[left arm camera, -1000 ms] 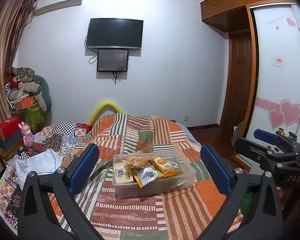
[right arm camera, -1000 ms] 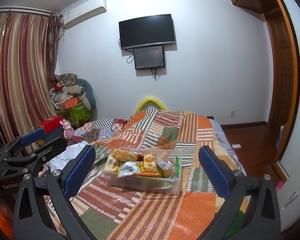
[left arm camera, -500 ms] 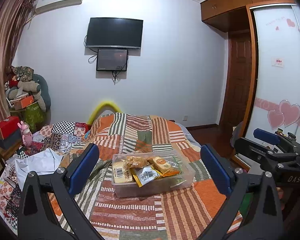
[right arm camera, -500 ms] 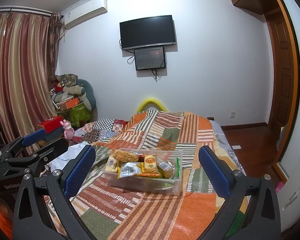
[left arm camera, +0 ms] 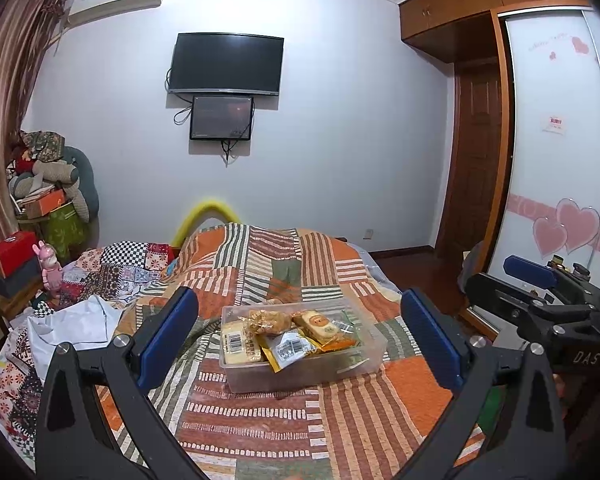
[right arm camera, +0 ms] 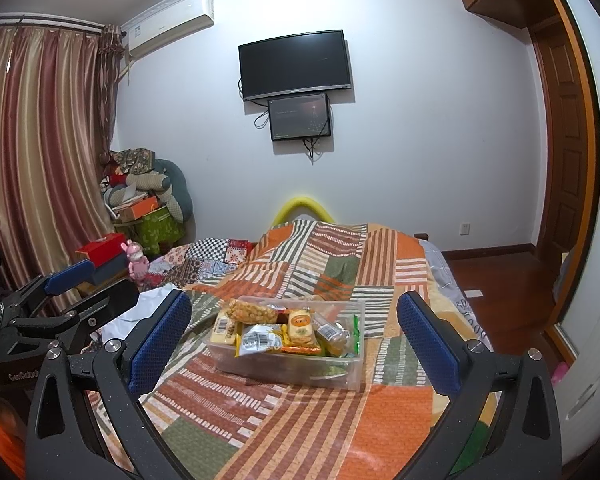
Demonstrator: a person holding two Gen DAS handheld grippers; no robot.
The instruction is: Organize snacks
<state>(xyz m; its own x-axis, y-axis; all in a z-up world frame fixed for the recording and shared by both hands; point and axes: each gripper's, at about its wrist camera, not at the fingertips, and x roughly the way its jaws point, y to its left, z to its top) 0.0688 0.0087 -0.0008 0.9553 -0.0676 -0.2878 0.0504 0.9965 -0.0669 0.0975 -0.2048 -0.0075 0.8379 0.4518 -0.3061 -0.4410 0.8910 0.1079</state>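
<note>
We hold left gripper [left arm camera: 300, 340] and right gripper [right arm camera: 294, 336] wide open, empty, snack box [left arm camera: 364, 360] on bed [left arm camera: 260, 420] dead ahead between both, neither clearly nearer.

Bare patchwork quilt [left arm camera: 268, 412] lies open between me and the clear snack bin [left arm camera: 364, 364], while heaped bedding [left arm camera: 76, 320] crowds my left side.

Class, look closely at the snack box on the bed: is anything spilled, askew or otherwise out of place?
Nothing has spilled. The clear box sits flat on the striped quilt, but its snack packets are heaped loosely at odd angles, some poking above the rim. Both grippers, left and right, are open and empty.
</note>
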